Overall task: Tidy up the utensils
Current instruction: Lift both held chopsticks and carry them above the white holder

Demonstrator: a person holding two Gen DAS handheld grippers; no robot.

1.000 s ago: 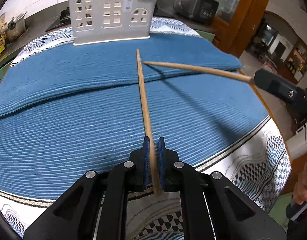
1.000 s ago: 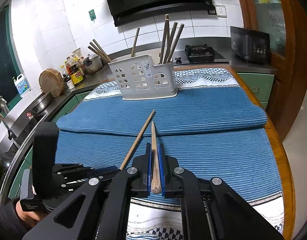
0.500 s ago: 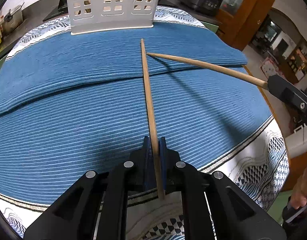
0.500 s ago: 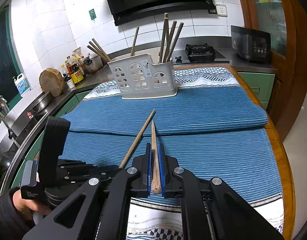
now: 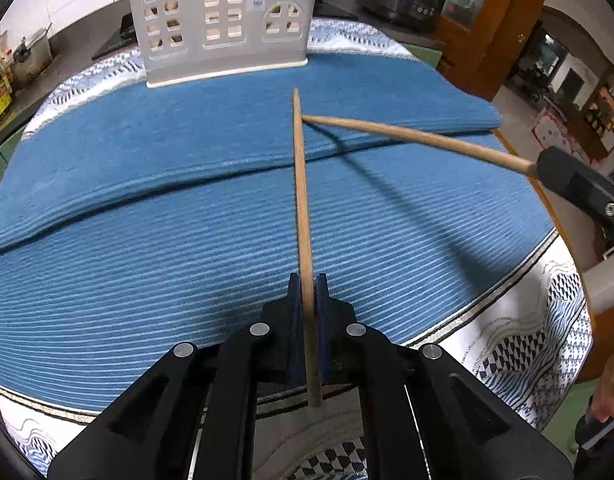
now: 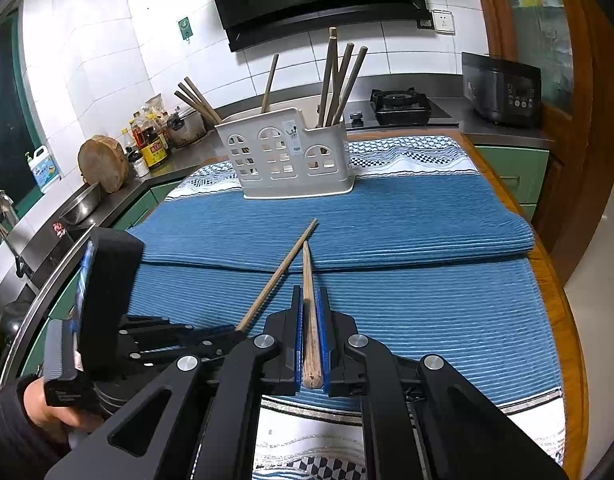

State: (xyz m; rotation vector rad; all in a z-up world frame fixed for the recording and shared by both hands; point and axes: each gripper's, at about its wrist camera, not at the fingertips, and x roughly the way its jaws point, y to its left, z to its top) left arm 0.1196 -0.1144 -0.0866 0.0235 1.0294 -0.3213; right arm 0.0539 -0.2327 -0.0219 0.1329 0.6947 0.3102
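Above the blue mat point(image 5: 147, 200), the left gripper point(image 5: 307, 280) is clamping one chopstick point(image 5: 303, 200); the right gripper point(image 6: 310, 292) is pinching a second chopstick point(image 6: 308, 280); both tips are nearly meeting near the white holder point(image 6: 291, 160).

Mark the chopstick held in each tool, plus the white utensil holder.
left tool's chopstick point(image 5: 301, 184), left wrist view, mid-shaft above the blue mat.
right tool's chopstick point(image 6: 308, 280), right wrist view, shaft just ahead of the pads.
white utensil holder point(image 6: 291, 168), right wrist view, front wall with window cut-outs.
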